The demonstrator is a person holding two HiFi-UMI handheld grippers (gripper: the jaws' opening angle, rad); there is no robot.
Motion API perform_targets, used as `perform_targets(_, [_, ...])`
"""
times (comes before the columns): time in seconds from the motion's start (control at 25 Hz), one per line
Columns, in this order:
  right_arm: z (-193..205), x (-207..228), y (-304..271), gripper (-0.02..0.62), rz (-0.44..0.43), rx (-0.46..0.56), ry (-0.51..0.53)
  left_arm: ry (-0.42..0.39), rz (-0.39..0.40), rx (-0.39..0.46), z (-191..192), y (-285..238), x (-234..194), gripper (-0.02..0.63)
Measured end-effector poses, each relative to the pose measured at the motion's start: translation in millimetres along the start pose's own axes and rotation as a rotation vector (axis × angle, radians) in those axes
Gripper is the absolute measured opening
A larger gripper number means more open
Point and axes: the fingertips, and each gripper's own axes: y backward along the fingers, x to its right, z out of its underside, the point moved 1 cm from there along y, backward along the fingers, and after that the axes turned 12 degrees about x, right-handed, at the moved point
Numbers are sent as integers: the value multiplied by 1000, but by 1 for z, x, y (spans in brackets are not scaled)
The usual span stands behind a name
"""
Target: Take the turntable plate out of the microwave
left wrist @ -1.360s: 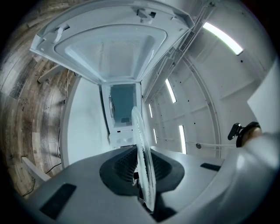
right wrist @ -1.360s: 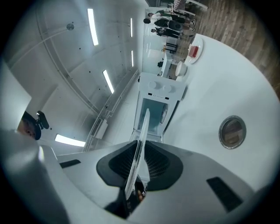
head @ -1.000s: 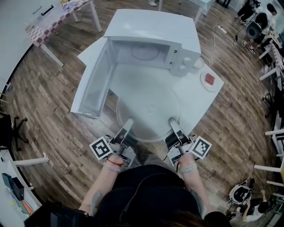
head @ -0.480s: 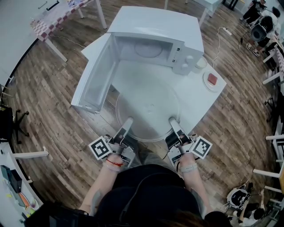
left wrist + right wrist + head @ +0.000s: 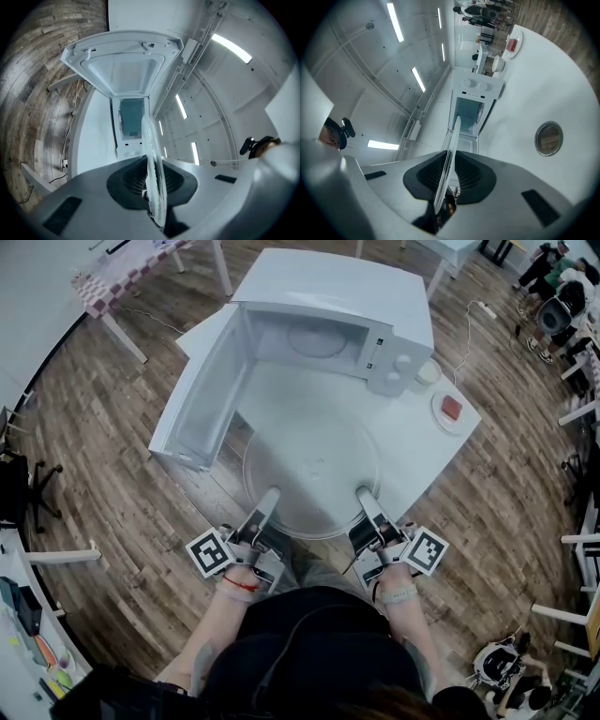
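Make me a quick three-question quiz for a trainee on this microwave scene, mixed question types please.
1. True or false: the door of the microwave stands open.
2. Look at the left gripper and the right gripper. Which is shut on the rim of the glass turntable plate? A) only the left B) only the right C) both
3. Fill in: the small dish on the table beside the microwave holds an item coloured ____.

Key: 1 true; 2 C, each gripper view shows the plate's edge clamped between its jaws; 3 red.
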Motion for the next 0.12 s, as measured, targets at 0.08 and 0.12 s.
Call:
perform_targets(0.08, [0, 2, 2, 61, 0, -3, -2, 0, -1, 3, 2, 1, -1, 41])
perform_targets(0.12, [-1, 2, 3, 61, 1, -5, -3, 1, -1, 5, 3, 2, -2, 41])
